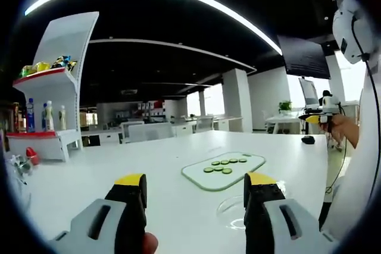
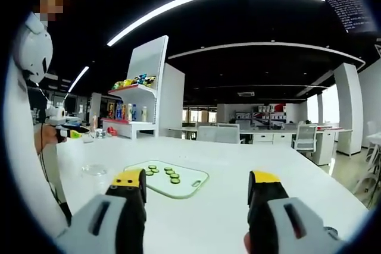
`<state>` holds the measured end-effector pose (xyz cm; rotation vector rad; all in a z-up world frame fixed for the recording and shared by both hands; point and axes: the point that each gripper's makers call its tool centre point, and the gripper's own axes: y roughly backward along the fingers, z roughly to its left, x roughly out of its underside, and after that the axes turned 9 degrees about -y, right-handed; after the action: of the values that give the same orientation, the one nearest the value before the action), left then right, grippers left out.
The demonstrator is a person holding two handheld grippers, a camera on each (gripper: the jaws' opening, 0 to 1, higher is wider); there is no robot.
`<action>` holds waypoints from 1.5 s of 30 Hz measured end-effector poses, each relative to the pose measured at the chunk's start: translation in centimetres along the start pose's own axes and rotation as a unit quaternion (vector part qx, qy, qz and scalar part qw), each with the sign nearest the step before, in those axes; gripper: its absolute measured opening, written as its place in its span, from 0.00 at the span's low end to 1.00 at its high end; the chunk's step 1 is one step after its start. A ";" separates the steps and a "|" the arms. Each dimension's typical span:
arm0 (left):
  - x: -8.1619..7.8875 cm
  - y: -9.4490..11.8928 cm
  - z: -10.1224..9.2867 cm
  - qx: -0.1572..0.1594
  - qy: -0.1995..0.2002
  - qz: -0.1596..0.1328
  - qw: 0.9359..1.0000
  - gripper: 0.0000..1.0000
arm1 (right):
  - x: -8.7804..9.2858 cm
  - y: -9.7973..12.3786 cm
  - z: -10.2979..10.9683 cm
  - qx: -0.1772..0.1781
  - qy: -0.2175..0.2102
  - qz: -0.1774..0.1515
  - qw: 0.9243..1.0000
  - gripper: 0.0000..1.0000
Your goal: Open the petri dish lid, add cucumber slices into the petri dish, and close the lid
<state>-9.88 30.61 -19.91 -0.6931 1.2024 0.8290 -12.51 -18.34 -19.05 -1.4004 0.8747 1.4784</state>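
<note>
1. Left gripper view: the left gripper (image 1: 195, 187), with yellow-tipped black jaws spread wide and holding nothing, hovers above the white table (image 1: 119, 171).
2. Just beyond its right jaw sits the clear, round, lidded petri dish (image 1: 233, 209), partly hidden by that jaw. The lid appears on, though its transparency makes this hard to confirm.
3. Past the dish lies the pale, translucent, rounded-rectangle cutting board (image 1: 224, 171) carrying two rows of green cucumber slices (image 1: 225, 166).
4. In the right gripper view, the right gripper (image 2: 197, 187) is likewise spread and empty above the table. The same board (image 2: 178, 181) and slices (image 2: 168, 173) lie ahead between its jaws, and the dish (image 2: 94, 171) rests off to the left, near the person's white sleeve.
5. Judgement: nothing is started; the lid must be lifted first.
6. Risks:
   - The clear dish is hard to read against the white surface, so a jaw could miss the lid rim, shove the whole dish, or lift base and lid together.
   - Thin, wet slices may slip, crush, or stick to a pad.
</note>
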 end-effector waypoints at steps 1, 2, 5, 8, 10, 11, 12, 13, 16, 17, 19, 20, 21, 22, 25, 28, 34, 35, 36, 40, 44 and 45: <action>0.0 0.0 0.0 0.001 0.000 0.000 1.000 0.66 | 0.0 0.0 0.0 0.000 0.000 0.000 1.000 0.69; 0.0 0.0 0.0 0.001 0.000 0.001 1.000 0.66 | 0.0 -0.1 0.1 0.000 0.001 0.000 1.000 0.69; 0.1 -0.1 -0.1 0.002 0.000 0.001 1.000 0.66 | 0.0 -0.1 0.2 -0.001 0.001 0.001 1.000 0.69; 0.1 0.0 0.0 0.002 0.001 0.001 1.000 0.66 | -0.1 -0.1 0.2 0.000 0.001 0.001 1.000 0.69; 0.1 0.0 0.0 0.001 0.001 0.000 1.000 0.66 | -0.1 0.0 0.1 0.002 0.001 0.001 1.000 0.69; 0.1 0.0 0.0 0.001 0.001 0.000 1.000 0.66 | -0.2 0.0 0.1 0.002 0.001 0.001 1.000 0.69; 0.1 0.0 0.0 0.001 0.001 0.001 1.000 0.66 | -0.2 0.0 0.1 0.002 0.001 0.001 1.000 0.69; 0.2 0.0 0.0 0.002 0.001 0.001 1.000 0.66 | -0.2 0.0 0.0 0.002 0.002 0.001 1.000 0.69; 0.3 0.0 0.0 0.004 0.001 0.002 1.000 0.66 | -0.2 0.1 -0.1 0.002 0.003 0.001 1.000 0.69; 0.3 0.0 0.0 0.004 0.000 0.002 1.000 0.66 | -0.2 0.1 -0.1 0.003 0.003 0.001 1.000 0.69; 0.3 0.0 -0.1 0.005 0.000 0.002 1.000 0.66 | -0.2 0.0 -0.1 0.002 0.002 0.001 1.000 0.68; 0.3 -0.1 -0.2 0.005 0.000 0.002 1.000 0.66 | -0.2 0.0 0.0 0.002 0.002 0.002 1.000 0.68; 0.2 -0.1 -0.2 0.005 0.001 0.002 1.000 0.66 | -0.1 0.0 0.0 0.001 0.002 0.003 1.000 0.68; 0.2 -0.1 -0.3 0.006 0.001 0.002 1.000 0.66 | -0.1 0.0 0.0 0.001 0.001 0.004 1.000 0.69; 0.2 -0.1 -0.4 0.007 0.001 0.002 1.000 0.66 | 0.1 -0.1 0.1 0.000 0.001 0.007 1.000 0.69; 0.2 -0.1 -0.5 0.008 0.001 0.003 1.000 0.66 | 0.0 -0.1 0.3 -0.001 0.001 0.008 1.000 0.69; 0.3 -0.2 -0.5 0.011 0.001 0.003 1.000 0.66 | -0.1 -0.3 0.5 -0.003 0.004 0.010 1.000 0.68; 0.3 -0.2 -0.5 0.011 0.001 0.003 1.000 0.66 | -0.1 -0.3 0.5 -0.003 0.004 0.009 1.000 0.68; 0.3 -0.2 -0.5 0.011 0.001 0.003 1.000 0.66 | -0.1 -0.3 0.6 -0.003 0.004 0.009 1.000 0.68; 0.3 -0.3 -0.6 0.012 0.002 0.003 1.000 0.66 | -0.2 -0.4 0.8 -0.005 0.005 0.010 1.000 0.68; 0.4 -0.3 -0.7 0.014 0.002 0.003 1.000 0.66 | -0.2 -0.6 0.8 -0.007 0.004 0.011 1.000 0.68; 0.4 -0.3 -0.7 0.014 0.002 0.003 1.000 0.66 | -0.2 -0.6 0.8 -0.008 0.005 0.011 1.000 0.68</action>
<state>-9.91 29.98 -20.47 -0.6678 1.2185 0.8150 -12.26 -17.38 -18.67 -1.4142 0.8887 1.4998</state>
